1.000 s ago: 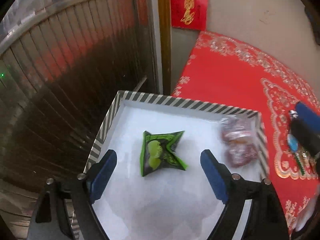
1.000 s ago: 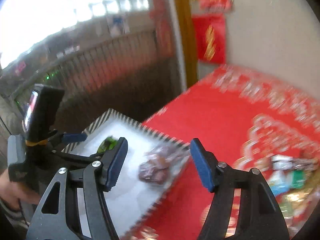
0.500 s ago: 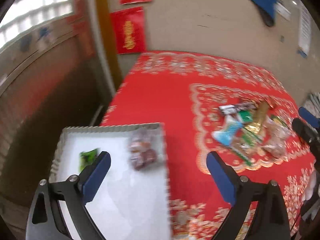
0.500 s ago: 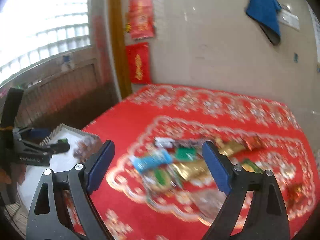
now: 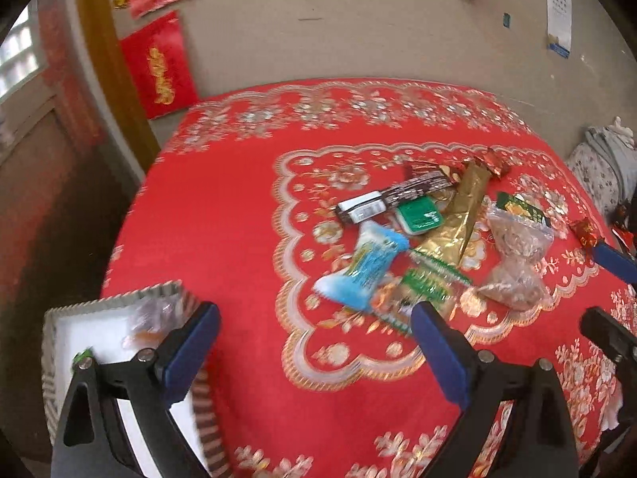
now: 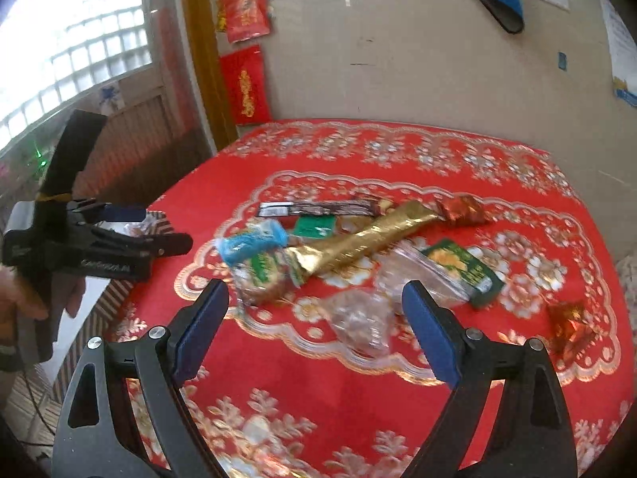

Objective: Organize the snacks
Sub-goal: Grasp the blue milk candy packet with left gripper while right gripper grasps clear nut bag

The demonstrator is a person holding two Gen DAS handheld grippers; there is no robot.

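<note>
We are holding the left gripper [image 5: 314,352] and right gripper [image 6: 314,328] spread wide, gripping nothing, above the snacks [image 6: 358,247] piled mid-tablecloth [image 6: 278,378]; tray [image 5: 51,318] at its left edge. Labels are unreadable.

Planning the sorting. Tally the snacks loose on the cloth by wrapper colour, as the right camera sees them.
Red candies: 2
Green or green-labelled packs: 3
Blue pack: 1
Gold pack: 1
Brown bar: 1
Clear bag: 1
Total: 9
</note>
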